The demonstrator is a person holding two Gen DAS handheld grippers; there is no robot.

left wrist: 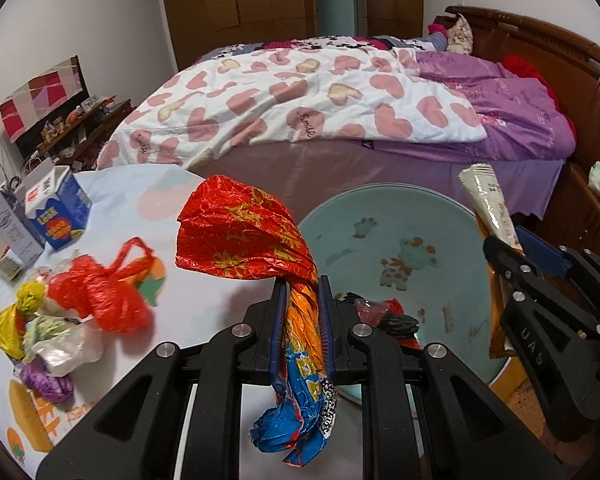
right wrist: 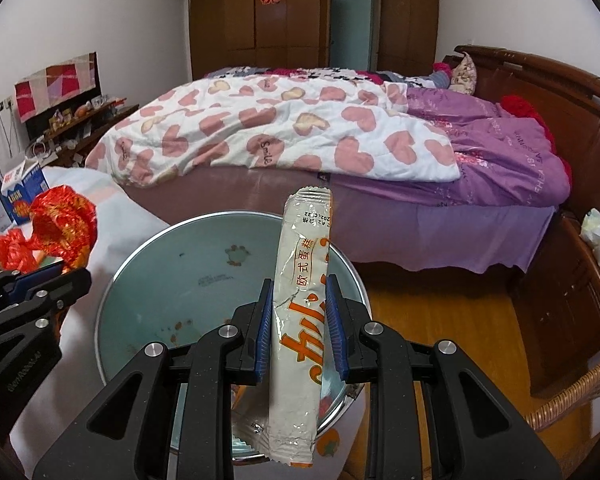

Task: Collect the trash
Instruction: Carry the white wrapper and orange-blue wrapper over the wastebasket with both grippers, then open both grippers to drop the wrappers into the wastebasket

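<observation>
My left gripper (left wrist: 302,282) is shut on a crumpled red, orange and blue foil wrapper (left wrist: 240,232), which fans out above the fingers and hangs below them. It hovers at the left rim of a pale green basin (left wrist: 380,216) that has some dark and red scraps (left wrist: 384,316) in it. My right gripper (right wrist: 299,280) is shut on a long white cake wrapper (right wrist: 300,320), upright over the basin (right wrist: 172,264). Each view shows the other gripper: the right gripper (left wrist: 506,240) at the right edge, the left gripper (right wrist: 70,270) at the left.
On the round clothed table (left wrist: 140,184) lie a red plastic bag (left wrist: 100,296), yellow, clear and purple scraps (left wrist: 16,316), a blue carton (left wrist: 60,208) and a white box (left wrist: 8,220). A bed (right wrist: 300,140) stands behind, a wicker chair (right wrist: 572,400) at the right.
</observation>
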